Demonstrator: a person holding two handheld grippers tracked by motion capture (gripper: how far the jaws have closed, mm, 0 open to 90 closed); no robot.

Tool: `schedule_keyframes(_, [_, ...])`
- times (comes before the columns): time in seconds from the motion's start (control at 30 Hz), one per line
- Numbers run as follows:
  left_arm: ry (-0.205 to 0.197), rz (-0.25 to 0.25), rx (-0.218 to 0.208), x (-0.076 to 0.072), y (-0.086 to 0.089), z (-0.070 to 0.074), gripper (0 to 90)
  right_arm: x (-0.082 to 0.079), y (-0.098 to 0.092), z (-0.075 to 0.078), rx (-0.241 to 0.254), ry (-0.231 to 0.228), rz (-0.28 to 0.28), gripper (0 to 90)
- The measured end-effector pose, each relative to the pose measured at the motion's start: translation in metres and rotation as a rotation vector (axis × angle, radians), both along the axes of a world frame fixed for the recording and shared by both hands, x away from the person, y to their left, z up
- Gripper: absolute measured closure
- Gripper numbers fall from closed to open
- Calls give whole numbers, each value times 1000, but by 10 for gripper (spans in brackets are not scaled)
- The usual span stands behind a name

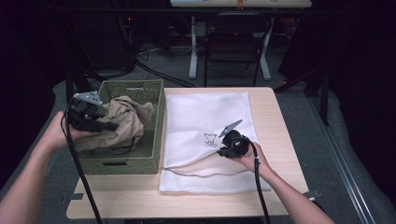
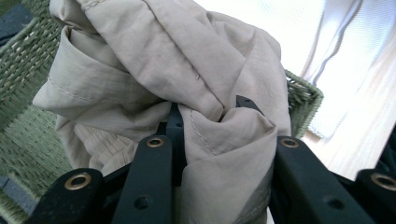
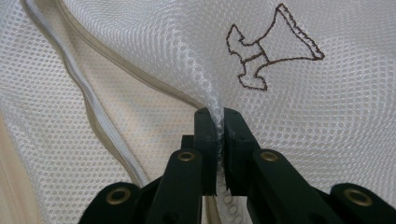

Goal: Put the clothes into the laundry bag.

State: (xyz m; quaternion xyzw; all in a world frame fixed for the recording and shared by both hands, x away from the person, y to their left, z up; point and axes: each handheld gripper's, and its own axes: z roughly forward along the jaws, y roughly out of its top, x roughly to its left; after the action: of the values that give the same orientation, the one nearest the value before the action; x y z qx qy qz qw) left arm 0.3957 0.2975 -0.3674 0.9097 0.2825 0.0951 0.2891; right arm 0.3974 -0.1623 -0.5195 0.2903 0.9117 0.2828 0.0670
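A crumpled beige garment point(image 1: 122, 122) lies in the green woven basket point(image 1: 157, 120) at the table's left. My left gripper point(image 1: 112, 126) is shut on a thick fold of that garment point(image 2: 205, 84), lifting it above the basket point(image 2: 303, 100). To the right, a white mesh laundry bag point(image 1: 205, 112) with a small embroidered figure point(image 1: 210, 139) lies flat on the table. My right gripper point(image 1: 221, 151) is shut on a pinch of the mesh bag point(image 3: 140, 56) just below the figure point(image 3: 266, 56), beside the open zipper point(image 3: 88, 98).
The wooden table point(image 1: 280, 140) has bare strips along its right and front edges. A black chair point(image 1: 233, 39) and the legs of a white table point(image 1: 193, 51) stand beyond its far edge. Cables trail from both grippers toward the front edge.
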Motion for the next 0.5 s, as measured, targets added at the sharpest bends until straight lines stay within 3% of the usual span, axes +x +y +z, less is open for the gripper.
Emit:
schedule_keyframes(0.17, [-20,-2,0,-3,1,13,708,0,0,1,0,-1,-2,859])
schedule_keyframes(0.33, [-55,8,-26,-7,5,25,709,0,-1,1,3,-11,3,859])
schedule_keyframes(0.5, [-62,5,-13,-9,4,36,709,0,-1,1,-1,-10,2,859])
